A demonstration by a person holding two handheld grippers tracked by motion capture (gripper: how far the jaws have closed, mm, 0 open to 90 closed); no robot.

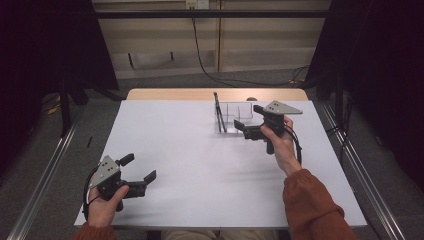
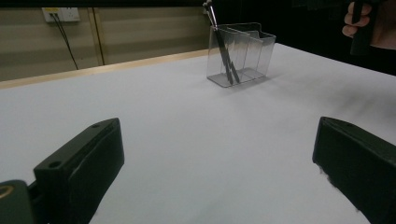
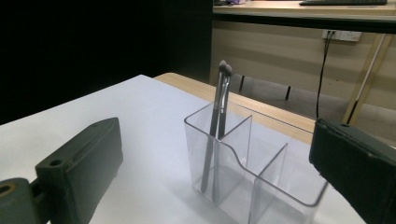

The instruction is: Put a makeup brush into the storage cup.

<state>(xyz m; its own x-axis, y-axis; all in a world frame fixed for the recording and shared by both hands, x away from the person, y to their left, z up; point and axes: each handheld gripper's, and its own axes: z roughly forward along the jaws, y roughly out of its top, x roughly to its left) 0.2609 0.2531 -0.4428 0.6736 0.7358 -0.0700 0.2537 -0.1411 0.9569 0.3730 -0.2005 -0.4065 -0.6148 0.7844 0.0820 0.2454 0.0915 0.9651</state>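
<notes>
A clear plastic organizer (image 1: 239, 116) with three compartments stands at the back of the white table (image 1: 200, 165). Two slim dark brushes (image 1: 219, 113) lean upright in its left end compartment. My right gripper (image 1: 248, 117) hovers just to the right of the organizer, open, with nothing between its jaws. In the right gripper view the organizer (image 3: 261, 186) and the brushes (image 3: 218, 116) sit close ahead of that gripper (image 3: 215, 144). My left gripper (image 1: 139, 167) rests open and empty near the front left corner. From it, the organizer (image 2: 250, 49) and brushes (image 2: 225, 53) appear far off.
A wooden strip (image 1: 165, 94) runs along the table's far edge. Metal rails (image 1: 45, 170) flank the table on the floor, and a black cable (image 1: 210, 75) trails behind it. Dark curtains hang at both sides.
</notes>
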